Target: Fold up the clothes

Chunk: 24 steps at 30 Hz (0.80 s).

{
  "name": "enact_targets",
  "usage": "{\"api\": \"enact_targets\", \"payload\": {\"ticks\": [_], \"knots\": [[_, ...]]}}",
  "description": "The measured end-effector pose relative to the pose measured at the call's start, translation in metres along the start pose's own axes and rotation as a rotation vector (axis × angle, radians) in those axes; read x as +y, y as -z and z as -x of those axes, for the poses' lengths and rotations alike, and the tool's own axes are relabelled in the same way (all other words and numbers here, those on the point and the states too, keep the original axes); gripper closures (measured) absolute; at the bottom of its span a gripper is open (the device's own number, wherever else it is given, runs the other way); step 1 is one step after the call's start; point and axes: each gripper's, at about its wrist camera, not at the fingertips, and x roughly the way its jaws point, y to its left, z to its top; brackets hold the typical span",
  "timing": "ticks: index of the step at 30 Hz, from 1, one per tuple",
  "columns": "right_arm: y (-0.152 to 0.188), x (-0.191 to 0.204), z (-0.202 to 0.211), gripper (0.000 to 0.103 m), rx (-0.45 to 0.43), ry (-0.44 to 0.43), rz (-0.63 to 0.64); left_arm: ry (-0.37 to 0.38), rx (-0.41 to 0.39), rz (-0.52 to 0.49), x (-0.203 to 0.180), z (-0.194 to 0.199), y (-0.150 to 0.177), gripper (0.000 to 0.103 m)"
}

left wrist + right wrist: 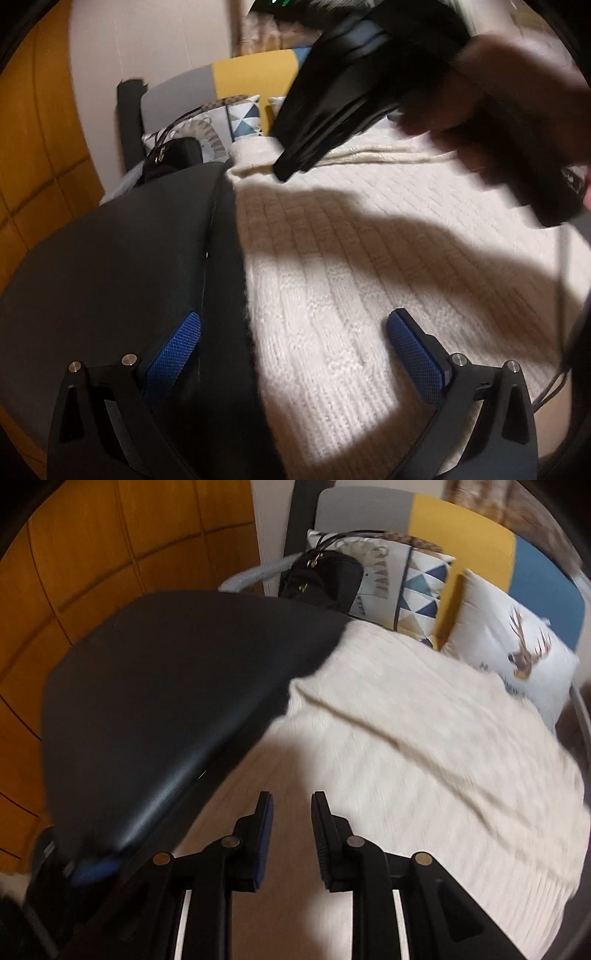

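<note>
A cream knitted garment [351,277] lies spread flat, partly over a black padded surface [110,266]. My left gripper [293,332] is wide open just above the knit's left edge, holding nothing. My right gripper [295,162] shows in the left wrist view, held in a hand above the far part of the knit. In the right wrist view the right gripper [290,834] hovers above the cream garment [424,746] with its jaws a narrow gap apart and nothing between them. The black surface [166,701] shows at left.
A black bag [321,579] and patterned cushions [413,587] lie at the far end, with a deer-print cushion [517,653] at the right. Orange panelled wall [110,546] runs along the left. A cable [561,314] hangs at the right edge.
</note>
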Motion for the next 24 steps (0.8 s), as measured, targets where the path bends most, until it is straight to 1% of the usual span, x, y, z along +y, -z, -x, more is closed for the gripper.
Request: {"api": "enact_targets", "payload": {"ticks": [3,4,6,7,9,12,14,16,17,18,19,21,22,24], "knots": [[-0.018,0.005,-0.028,0.083,-0.01,0.091,0.028,0.05,0.015,0.069,0.009,-0.005,0.003,0.0],[-0.02,0.004,-0.035,0.083,-0.017,0.091,0.018,0.06,0.017,0.082,0.011,-0.006,0.004,0.0],[-0.016,0.005,-0.048,0.084,0.013,0.056,-0.008,0.069,0.014,0.094,0.012,-0.007,0.005,0.0],[-0.011,0.008,-0.047,0.084,0.007,0.049,-0.003,0.065,0.009,0.086,0.01,-0.006,0.006,0.0],[0.0,0.016,-0.04,0.084,-0.012,0.036,0.017,0.06,0.001,0.074,0.008,-0.006,0.007,0.0],[0.013,0.024,-0.028,0.084,-0.002,-0.019,0.024,0.061,-0.001,0.076,0.009,-0.006,0.009,0.0],[0.022,0.022,-0.016,0.084,0.008,-0.077,0.016,0.063,0.017,0.086,0.01,-0.004,0.008,0.0],[0.039,0.008,0.009,0.084,-0.04,-0.087,-0.036,0.047,0.045,0.111,0.013,0.001,0.002,0.0],[0.049,-0.003,0.022,0.084,-0.066,-0.088,-0.076,0.038,0.047,0.127,0.015,0.004,-0.002,0.0],[0.058,-0.013,0.035,0.084,-0.092,-0.089,-0.115,0.037,0.033,0.149,0.018,0.007,-0.007,0.0],[0.068,-0.027,0.044,0.084,-0.106,-0.065,-0.151,0.038,0.015,0.172,0.022,0.012,-0.014,0.0],[0.091,-0.058,0.06,0.084,-0.118,0.013,-0.215,0.042,-0.017,0.217,0.027,0.017,-0.029,0.0],[0.103,-0.074,0.068,0.084,-0.125,0.052,-0.247,0.05,-0.021,0.228,0.027,0.016,-0.04,0.0],[0.119,-0.109,0.072,0.084,-0.12,0.114,-0.314,0.053,-0.016,0.218,0.022,0.006,-0.059,0.0]]}}
